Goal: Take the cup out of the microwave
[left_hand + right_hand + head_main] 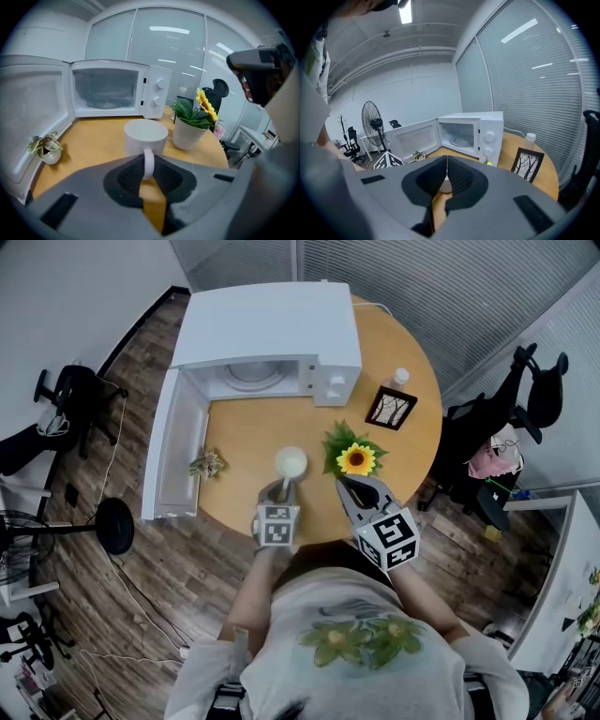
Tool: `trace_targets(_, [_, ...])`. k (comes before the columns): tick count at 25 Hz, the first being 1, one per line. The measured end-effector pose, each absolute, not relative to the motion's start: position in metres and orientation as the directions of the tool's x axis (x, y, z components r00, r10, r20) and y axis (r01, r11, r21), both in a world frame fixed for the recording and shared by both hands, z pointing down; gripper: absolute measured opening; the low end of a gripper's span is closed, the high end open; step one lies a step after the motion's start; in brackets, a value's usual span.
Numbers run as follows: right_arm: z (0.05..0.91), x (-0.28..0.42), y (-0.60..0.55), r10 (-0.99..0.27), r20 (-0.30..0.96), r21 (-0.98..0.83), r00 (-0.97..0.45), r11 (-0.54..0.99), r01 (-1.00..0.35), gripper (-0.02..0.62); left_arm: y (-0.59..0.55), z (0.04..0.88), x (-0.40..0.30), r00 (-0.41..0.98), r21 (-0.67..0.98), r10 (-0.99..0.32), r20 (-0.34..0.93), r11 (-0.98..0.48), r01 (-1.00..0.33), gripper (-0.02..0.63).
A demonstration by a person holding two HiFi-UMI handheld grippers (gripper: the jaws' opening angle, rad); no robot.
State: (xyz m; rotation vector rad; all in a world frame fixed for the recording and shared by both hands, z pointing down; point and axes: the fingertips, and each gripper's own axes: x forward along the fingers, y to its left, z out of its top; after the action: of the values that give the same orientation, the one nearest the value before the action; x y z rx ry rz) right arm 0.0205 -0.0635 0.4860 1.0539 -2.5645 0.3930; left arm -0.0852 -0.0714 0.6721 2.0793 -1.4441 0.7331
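Left gripper (147,161) is clamped on the handle of the cup (145,135), which is already out of the microwave (272,329) and low over the table (246,442) by the sunflower pot (187,133). Right gripper (445,177) is closed and empty. Looks like the set-down step: next, rest it flat and let go.

Bright, even glow from the ceiling lamp (405,11); fisheye edges warp, foreground blurs.
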Motion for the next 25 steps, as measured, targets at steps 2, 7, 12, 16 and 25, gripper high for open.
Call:
trace_targets(2, [0.487, 0.020, -0.061, -0.624, 0.409, -0.123, -0.666, 0.685, -0.718, 0.018, -0.070, 0.674, -0.085, 0.295, 0.100, -0.668, 0.683, -0.315, -0.944, 0.054])
trace_targets(7, [0.487, 0.019, -0.054, -0.628, 0.411, -0.120, -0.661, 0.681, -0.722, 0.018, -0.066, 0.677, -0.085, 0.313, 0.117, -0.646, 0.696, -0.328, -0.937, 0.054])
trace_targets(12, [0.487, 0.021, -0.048, -0.633, 0.413, -0.119, -0.655, 0.675, -0.728, 0.018, -0.064, 0.678, -0.081, 0.327, 0.122, -0.633, 0.702, -0.345, -0.930, 0.067])
trace_targets(16, [0.489, 0.024, -0.045, -0.634, 0.416, -0.119, -0.652, 0.673, -0.730, 0.018, -0.065, 0.681, -0.082, 0.322, 0.130, -0.624, 0.712, -0.332, -0.934, 0.119])
trace_targets(25, [0.501, 0.028, -0.040, -0.634, 0.440, -0.109, -0.636, 0.666, -0.738, 0.018, -0.057, 0.675, -0.081, 0.336, 0.125, -0.621, 0.709, -0.358, -0.925, 0.173])
